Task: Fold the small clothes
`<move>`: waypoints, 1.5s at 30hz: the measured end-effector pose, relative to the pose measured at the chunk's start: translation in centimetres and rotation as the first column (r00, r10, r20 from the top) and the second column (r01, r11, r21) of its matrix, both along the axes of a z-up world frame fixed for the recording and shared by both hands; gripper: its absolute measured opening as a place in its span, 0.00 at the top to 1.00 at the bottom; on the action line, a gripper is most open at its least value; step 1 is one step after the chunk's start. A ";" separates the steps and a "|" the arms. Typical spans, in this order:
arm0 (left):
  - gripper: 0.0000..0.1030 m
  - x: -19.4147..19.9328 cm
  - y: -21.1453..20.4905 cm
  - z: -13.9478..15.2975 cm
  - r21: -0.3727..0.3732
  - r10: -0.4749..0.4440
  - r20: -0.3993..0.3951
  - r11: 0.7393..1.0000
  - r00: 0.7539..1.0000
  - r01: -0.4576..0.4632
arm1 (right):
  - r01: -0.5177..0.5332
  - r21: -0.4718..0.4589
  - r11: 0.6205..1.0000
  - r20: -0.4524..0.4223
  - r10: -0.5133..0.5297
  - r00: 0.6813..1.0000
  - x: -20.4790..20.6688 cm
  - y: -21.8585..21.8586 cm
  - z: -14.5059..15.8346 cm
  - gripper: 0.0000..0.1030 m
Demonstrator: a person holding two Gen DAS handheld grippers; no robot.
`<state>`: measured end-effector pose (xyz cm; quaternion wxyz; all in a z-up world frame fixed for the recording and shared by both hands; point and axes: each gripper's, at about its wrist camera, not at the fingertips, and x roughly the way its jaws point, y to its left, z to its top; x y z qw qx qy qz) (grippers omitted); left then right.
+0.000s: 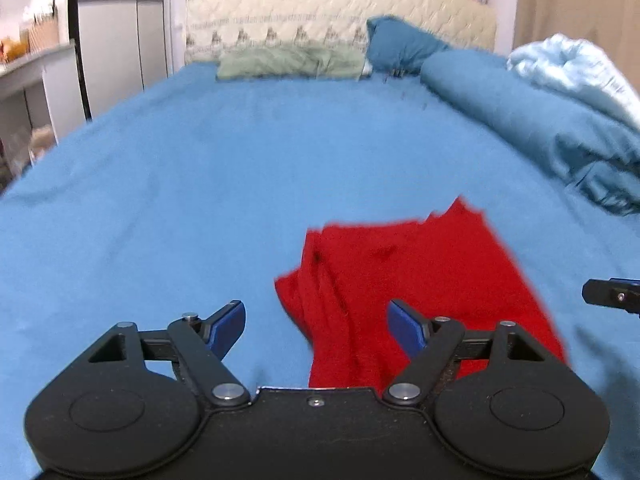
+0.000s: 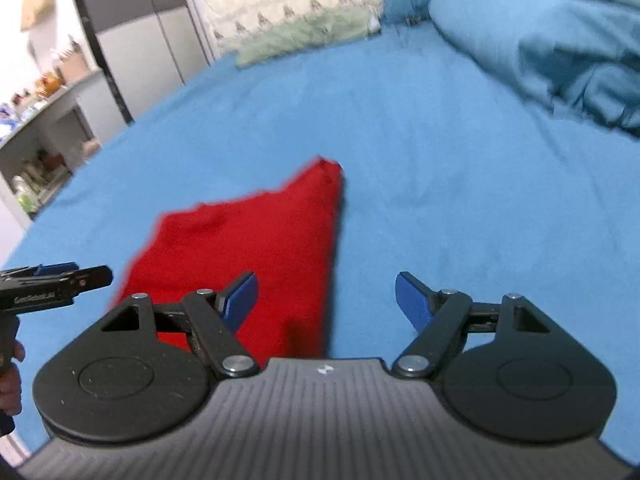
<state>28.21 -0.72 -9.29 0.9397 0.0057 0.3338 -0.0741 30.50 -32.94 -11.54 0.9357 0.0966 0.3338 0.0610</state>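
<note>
A small red garment (image 1: pixel 420 280) lies folded on the blue bedsheet (image 1: pixel 200 180), with bunched folds along its left side. My left gripper (image 1: pixel 316 330) is open and empty, just above the garment's near left edge. The right gripper's tip (image 1: pixel 612 294) shows at the right edge of the left wrist view. In the right wrist view the red garment (image 2: pixel 256 248) lies to the left, ending in a point at the far side. My right gripper (image 2: pixel 326 302) is open and empty over the garment's right edge. The left gripper (image 2: pixel 56 284) shows at the left.
A rumpled blue duvet (image 1: pixel 560 128) and a pale blue blanket (image 1: pixel 576 68) lie at the right of the bed. A green pillow (image 1: pixel 292 62) and a quilted headboard (image 1: pixel 340 12) are at the far end. Shelves (image 2: pixel 36 152) stand left of the bed.
</note>
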 end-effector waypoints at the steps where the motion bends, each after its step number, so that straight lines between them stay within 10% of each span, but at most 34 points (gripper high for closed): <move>1: 0.19 -1.0 0.0 1.3 0.004 0.000 0.014 1.000 1.000 0.000 | 0.001 -0.011 1.000 0.016 -0.001 1.000 -1.4 0.3 1.5 0.04; 4: 0.01 -4.7 -0.2 5.3 0.032 0.030 0.065 0.999 0.997 -0.032 | 0.014 -0.052 0.999 0.079 -0.010 0.997 -6.3 1.8 5.9 0.00; 15: 0.00 -18.7 -0.2 11.1 0.117 0.077 0.114 0.989 0.991 -0.090 | 0.114 -0.167 0.979 0.068 -0.103 0.992 -20.7 5.2 14.1 0.00; 45: 0.00 -26.4 0.3 9.4 0.133 0.111 0.102 0.983 0.989 -0.124 | 0.133 -0.226 0.965 -0.028 -0.143 0.989 -27.9 6.9 11.2 0.00</move>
